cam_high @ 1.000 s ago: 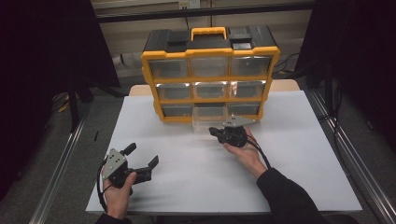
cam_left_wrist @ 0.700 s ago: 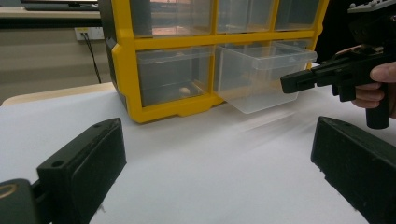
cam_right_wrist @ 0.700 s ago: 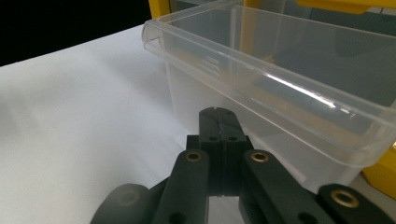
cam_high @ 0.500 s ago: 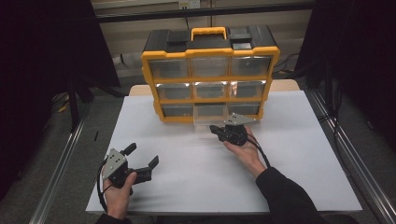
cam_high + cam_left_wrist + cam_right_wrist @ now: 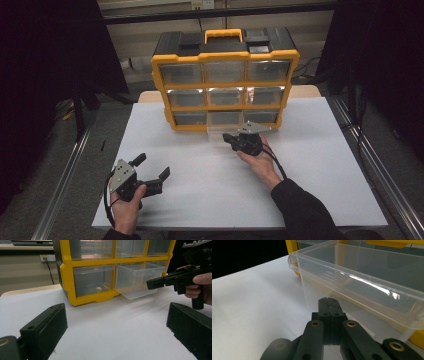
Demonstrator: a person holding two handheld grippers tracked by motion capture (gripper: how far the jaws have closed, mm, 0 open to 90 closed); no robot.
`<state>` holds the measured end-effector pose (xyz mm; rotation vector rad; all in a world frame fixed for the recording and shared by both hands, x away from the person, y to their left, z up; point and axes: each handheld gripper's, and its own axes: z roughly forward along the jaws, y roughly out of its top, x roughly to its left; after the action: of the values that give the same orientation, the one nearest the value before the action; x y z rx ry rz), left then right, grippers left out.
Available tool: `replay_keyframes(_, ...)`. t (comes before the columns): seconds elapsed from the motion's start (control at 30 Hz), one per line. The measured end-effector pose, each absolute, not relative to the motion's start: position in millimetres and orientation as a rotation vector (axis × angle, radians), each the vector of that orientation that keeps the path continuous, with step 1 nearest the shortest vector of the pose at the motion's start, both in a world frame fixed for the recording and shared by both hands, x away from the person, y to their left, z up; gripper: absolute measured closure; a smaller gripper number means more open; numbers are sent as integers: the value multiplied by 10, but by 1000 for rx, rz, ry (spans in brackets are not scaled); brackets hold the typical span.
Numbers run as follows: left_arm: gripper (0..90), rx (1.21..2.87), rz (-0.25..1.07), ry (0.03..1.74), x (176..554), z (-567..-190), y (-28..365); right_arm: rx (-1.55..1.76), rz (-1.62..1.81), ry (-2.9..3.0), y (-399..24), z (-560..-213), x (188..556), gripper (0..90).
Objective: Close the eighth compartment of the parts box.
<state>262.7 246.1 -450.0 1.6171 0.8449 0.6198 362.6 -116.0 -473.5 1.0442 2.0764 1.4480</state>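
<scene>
Just beyond closed right tongs (image 5: pixel 329 301), clear drawer (image 5: pixel 372 277)

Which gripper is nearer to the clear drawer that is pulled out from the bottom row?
Right. The right gripper, fingers shut, sits just in front of the pulled-out drawer. The left gripper, open, hovers far back near the table's front-left edge.

Setting: lab-type recording bay. Evidence: white rectangular tabletop (image 5: pixel 320 165) flanked by bare metal rails (image 5: pixel 65 175), black curtains (image 5: pixel 45 60) on both sides, wall socket (image 5: pixel 46 257) behind, and a yellow-and-black plastic drawer organiser (image 5: pixel 225 80) as the sole prop.
</scene>
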Motion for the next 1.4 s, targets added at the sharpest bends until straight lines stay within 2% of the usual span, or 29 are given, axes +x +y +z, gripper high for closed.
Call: replay_keyframes(1.4,29,1621,629,835,2632,-4495,2473,1072,1443,2060,-1073,-4715,3792,898)
